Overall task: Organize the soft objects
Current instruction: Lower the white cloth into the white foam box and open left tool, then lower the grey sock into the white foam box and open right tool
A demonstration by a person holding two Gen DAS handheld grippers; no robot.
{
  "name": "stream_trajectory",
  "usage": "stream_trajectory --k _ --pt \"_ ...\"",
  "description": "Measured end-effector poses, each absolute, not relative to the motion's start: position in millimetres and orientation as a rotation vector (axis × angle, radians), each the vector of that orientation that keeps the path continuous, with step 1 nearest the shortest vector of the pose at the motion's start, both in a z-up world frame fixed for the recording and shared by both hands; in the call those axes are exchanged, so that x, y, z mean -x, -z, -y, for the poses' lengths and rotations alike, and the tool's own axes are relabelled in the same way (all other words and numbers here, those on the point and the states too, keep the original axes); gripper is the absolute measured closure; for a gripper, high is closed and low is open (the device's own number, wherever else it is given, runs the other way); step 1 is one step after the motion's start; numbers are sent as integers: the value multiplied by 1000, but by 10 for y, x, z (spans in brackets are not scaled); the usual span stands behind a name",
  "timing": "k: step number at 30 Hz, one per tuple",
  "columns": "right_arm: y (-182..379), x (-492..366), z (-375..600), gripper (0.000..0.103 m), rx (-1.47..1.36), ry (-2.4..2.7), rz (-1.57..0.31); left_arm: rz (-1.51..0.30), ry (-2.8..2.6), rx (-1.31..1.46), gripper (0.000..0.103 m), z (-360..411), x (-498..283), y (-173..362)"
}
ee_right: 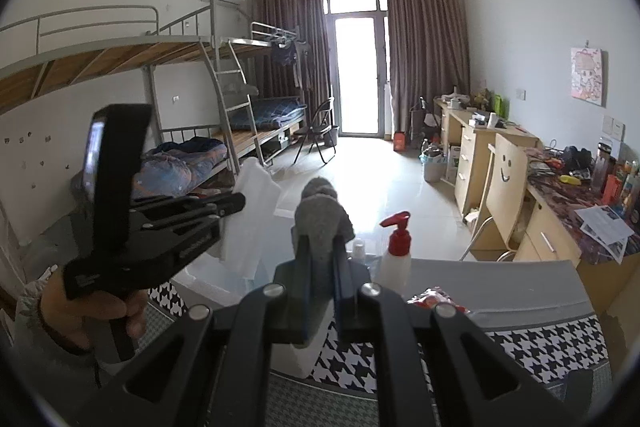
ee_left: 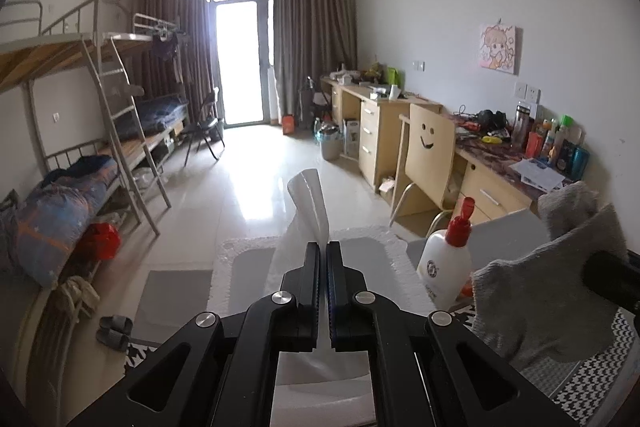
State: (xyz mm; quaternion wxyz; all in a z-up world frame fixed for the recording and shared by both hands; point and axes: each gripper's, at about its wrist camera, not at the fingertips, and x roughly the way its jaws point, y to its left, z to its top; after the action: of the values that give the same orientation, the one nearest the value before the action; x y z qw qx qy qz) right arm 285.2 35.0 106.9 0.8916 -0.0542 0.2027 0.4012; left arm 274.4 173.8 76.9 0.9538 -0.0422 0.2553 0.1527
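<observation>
Both grippers grip: tissue, grey sock.

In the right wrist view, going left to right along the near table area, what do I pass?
Hand on the grip → left gripper shut on a white cloth → right gripper shut on a grey sock → white pump bottle with a red top → red wrapper.

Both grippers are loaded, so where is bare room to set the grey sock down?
Free: grey surface right of the pump bottle, beyond the red wrapper. Crowded: around the bottle and the white tray under the left gripper.
</observation>
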Motion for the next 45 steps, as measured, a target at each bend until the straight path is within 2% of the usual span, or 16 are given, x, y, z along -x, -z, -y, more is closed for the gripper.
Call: stream_trajectory --k 3,4,6,8,9,10,12,14,18,20,45 --pt "-1062 -2868 -381 92 116 -833 -421 -540 -314 85 98 -1787 -2785 -717" --pt "-1060 -2876 -396 92 117 -833 -422 -545 -310 87 94 -1807 -2793 -713" --pt "-1062 -2877 -425 92 119 -834 -423 -554 -321 89 77 -1824 -2773 -690" --pt "-1061 -2883 -448 92 122 -834 -421 -546 -334 89 39 -1864 -2732 -685" --pt "-1059 -2887 -460 92 122 -835 -421 -536 -341 91 33 -1872 -2709 -689" --pt "-1059 -2892 -471 92 122 -835 -421 -526 -349 94 29 -1901 -2685 -698" --pt "-1057 -2900 -505 92 125 -838 -420 -519 -358 96 28 -1920 -2642 -718" --pt "-1059 -2903 -542 92 128 -837 -421 -508 -366 97 19 -1930 -2596 -736" --pt "-1060 -2925 -590 92 127 -841 -424 -482 -392 99 10 -1956 -2480 -784" --pt "-1065 -2927 -616 92 128 -845 -424 -471 -408 98 1 -1969 -2432 -805" --pt "-1006 -2995 -1006 91 137 -892 -457 -426 -471 100 1 -2050 -1865 -757"
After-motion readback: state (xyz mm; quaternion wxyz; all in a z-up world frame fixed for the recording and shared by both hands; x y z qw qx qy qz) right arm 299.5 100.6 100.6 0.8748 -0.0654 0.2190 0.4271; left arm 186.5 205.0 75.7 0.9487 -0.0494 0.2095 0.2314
